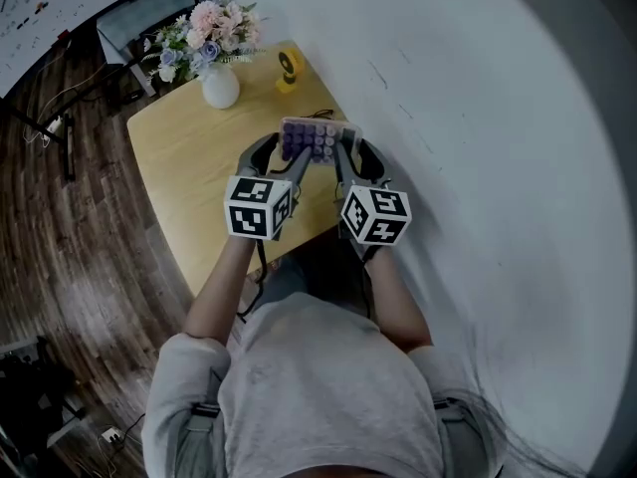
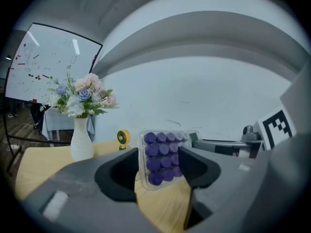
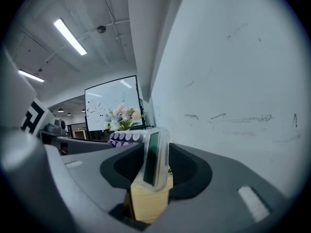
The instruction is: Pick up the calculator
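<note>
**Calculator clamped at both ends, clear of the table**

Pale wood table [image 1: 174, 182] set against a plain white wall [image 1: 478, 118], with dark plank floor [image 1: 70, 247] at left. Far left on the table is a white ceramic vase [image 1: 220, 88] of pastel flowers. Next to it is a small yellow round gadget [image 1: 289, 68]. Both are well apart from the work.

The calculator [image 1: 317, 139] is flat, with a clear glossy plastic case and rounded purple keys. Its long axis runs left to right, bridging the two tongs, and it is tipped up so the key face looks back at the person.

- **Left tongs [image 1: 289, 152]:** closed on the key end, black pads pressing on either side of it.
- **Right tongs [image 1: 355, 149]:** closed on the display end, which shows edge-on between the pads, jaws fairly wide.

Neither hand is nearer; each has its own end. Wood shows beneath the case in both gripper views, so it looks off the table top and the pick seems basically done. The plastic is slick, so uneven pull between the hands could twist it loose.
</note>
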Demonstrator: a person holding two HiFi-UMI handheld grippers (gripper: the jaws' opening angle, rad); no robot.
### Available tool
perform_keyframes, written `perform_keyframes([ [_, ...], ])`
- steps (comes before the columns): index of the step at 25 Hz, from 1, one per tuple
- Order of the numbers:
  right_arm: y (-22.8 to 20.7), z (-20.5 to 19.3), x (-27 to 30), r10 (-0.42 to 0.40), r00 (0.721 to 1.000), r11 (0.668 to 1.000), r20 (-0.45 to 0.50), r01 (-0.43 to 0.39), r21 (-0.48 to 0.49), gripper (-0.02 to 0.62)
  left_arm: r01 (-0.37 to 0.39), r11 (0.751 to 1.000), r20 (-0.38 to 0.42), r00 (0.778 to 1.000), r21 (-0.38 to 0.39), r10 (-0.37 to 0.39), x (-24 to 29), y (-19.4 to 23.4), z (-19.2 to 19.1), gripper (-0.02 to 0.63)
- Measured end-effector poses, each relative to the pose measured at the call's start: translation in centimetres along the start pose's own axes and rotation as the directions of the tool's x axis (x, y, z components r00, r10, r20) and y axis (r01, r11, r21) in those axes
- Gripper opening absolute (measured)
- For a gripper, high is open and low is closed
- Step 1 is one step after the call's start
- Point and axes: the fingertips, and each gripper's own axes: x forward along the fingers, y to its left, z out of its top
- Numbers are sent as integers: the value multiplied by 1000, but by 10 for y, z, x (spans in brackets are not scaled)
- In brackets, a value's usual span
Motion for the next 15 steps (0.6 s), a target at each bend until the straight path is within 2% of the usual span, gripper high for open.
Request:
perform_keyframes([
  [15,17,58,-42,41,989,993,141,-24,-117,160,-18,999,129,992,51,11,-36,-33,47,259],
])
